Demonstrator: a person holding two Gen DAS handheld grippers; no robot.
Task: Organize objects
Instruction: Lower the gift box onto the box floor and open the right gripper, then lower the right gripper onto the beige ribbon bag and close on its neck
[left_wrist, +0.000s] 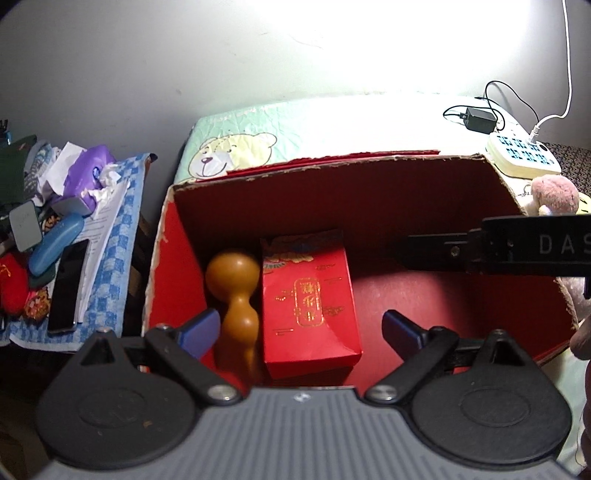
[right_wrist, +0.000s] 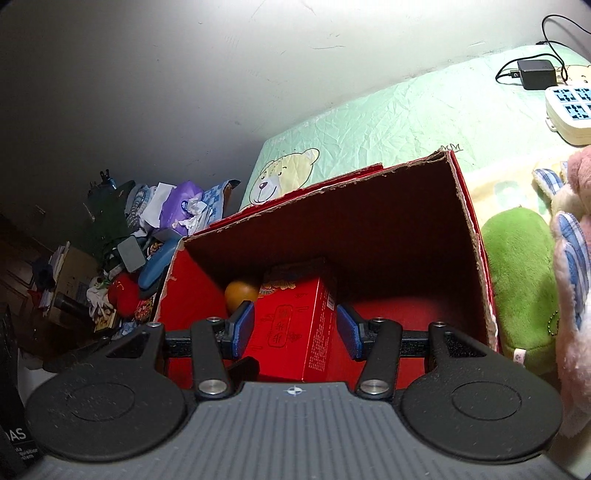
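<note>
A big red cardboard box (left_wrist: 177, 236) stands open on the bed; it also shows in the right wrist view (right_wrist: 476, 229). Inside at its left lie a small red gift box (left_wrist: 310, 299) with gold print and a tan wooden gourd (left_wrist: 232, 295). My left gripper (left_wrist: 301, 332) is open and empty above them. My right gripper (right_wrist: 295, 328) has its blue pads on both sides of the gift box (right_wrist: 291, 325) inside the big box. The gourd (right_wrist: 242, 291) sits just behind its left pad. The right gripper's body (left_wrist: 517, 251) shows in the left wrist view.
A cluttered side table (left_wrist: 110, 236) stands to the left, with a tissue pack (left_wrist: 88, 166), a blue glasses case (left_wrist: 55, 243) and a phone (left_wrist: 68, 284). A power strip (left_wrist: 524, 155) and charger (left_wrist: 480, 120) lie on the bed sheet. Plush toys, green (right_wrist: 517, 288) and pink (right_wrist: 576, 258), lie to the right.
</note>
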